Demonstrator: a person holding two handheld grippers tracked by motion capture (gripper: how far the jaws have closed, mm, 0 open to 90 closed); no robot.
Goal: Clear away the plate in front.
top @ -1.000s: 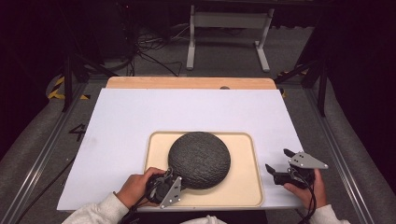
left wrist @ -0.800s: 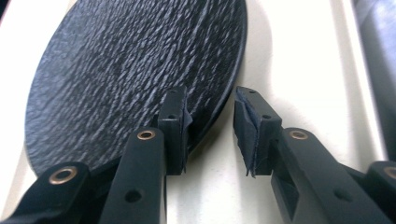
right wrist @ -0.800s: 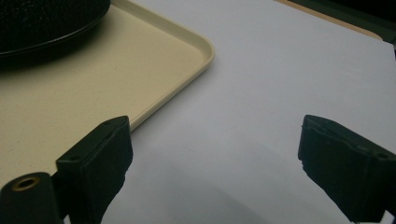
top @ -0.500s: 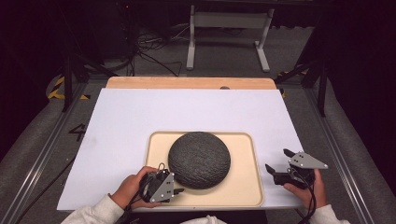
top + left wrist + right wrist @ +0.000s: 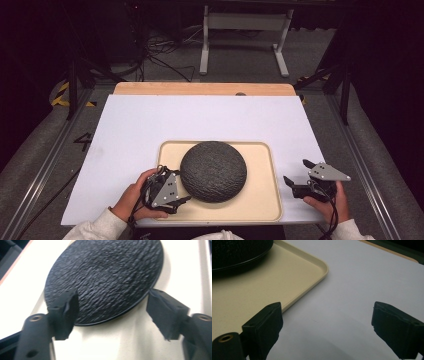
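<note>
High view sets out the whole scene: a round, dark, rough-textured plate (image 5: 213,171) lies upside down, dome side up, in the middle of a cream tray (image 5: 265,200) that sits on a white sheet (image 5: 200,120) covering the table. Left gripper (image 5: 172,192) hangs over the tray's near left part, just beside the plate's rim, and in the left gripper view its jaws stand wide apart with the plate's (image 5: 105,277) near edge between them, neither pad touching the rim. Nothing is clamped there, so I judge that the grasp on the plate has not yet been made. Right gripper (image 5: 295,186) rests on the sheet just off the tray's right edge, well clear of the plate; the right gripper view shows its jaws spread wide and empty, one pad over the tray's (image 5: 307,290) raised lip and the other over bare sheet. As far as the pictures tell, the work in hand is taking hold of the inverted plate, perhaps to lift or turn it, and it stands at the approach stage: the left tool is lined up at the rim, while closing, lifting and any placing remain to be done. The plate sits flat on the tray, with no sign of tilt.
</note>
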